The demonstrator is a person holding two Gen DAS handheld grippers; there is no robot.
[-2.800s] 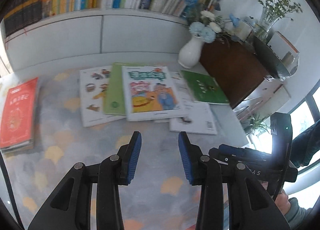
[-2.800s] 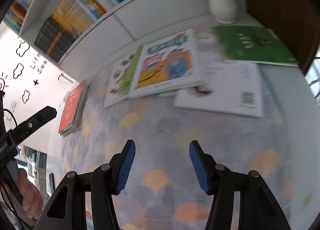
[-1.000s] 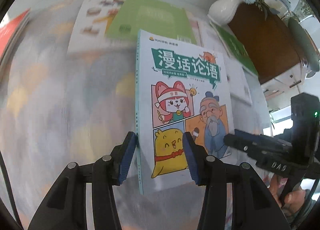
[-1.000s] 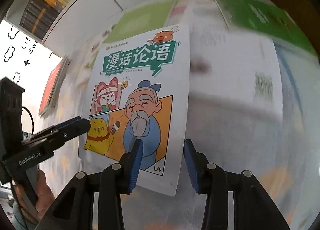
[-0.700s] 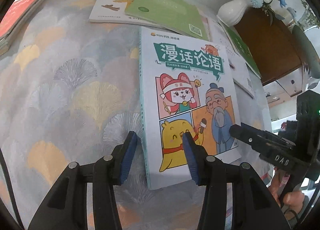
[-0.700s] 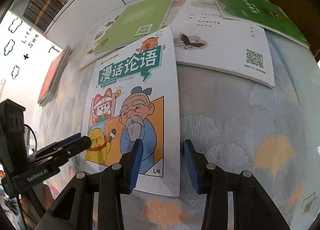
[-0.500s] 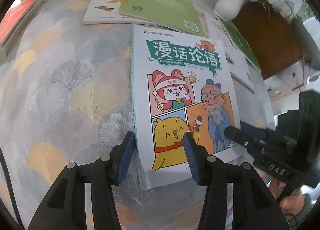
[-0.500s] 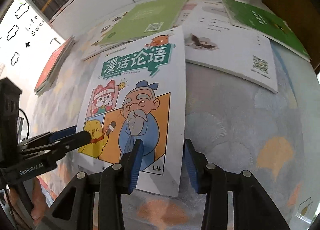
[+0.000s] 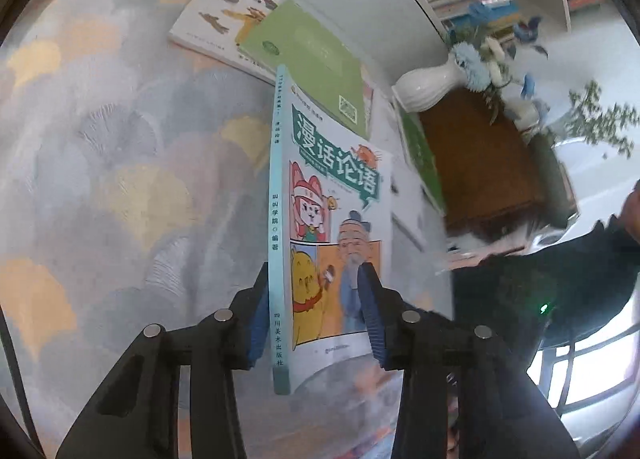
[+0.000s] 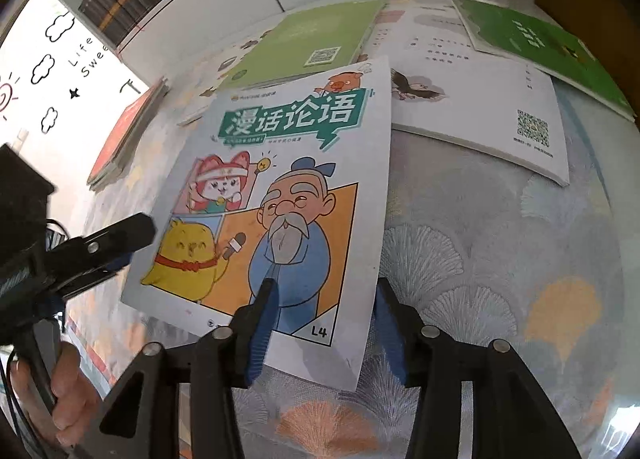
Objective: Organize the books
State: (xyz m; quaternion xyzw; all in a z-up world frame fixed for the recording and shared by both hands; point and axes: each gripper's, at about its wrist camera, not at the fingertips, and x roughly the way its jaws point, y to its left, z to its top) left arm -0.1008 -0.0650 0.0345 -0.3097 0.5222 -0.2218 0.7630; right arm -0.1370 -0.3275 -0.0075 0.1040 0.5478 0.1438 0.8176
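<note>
A comic book with a teal title banner and a bearded man on its cover is raised off the patterned tablecloth, tilted so its teal spine faces the left wrist camera. My left gripper has the spine edge between its closing jaws, one pad behind the spine and one on the cover. From the right wrist, the left gripper pinches the comic book at its left edge. My right gripper straddles the book's near right corner, its jaws opening and its pads off the paper.
A light green book lies on a white picture book behind. A white book with a QR code and a dark green book lie to the right. Red books lie at the left, a white vase by a brown cabinet.
The book has come off the pile and now tips up on its spine edge as the left gripper rolls. The left jaws have narrowed on it, and the right jaws have spread apart.
</note>
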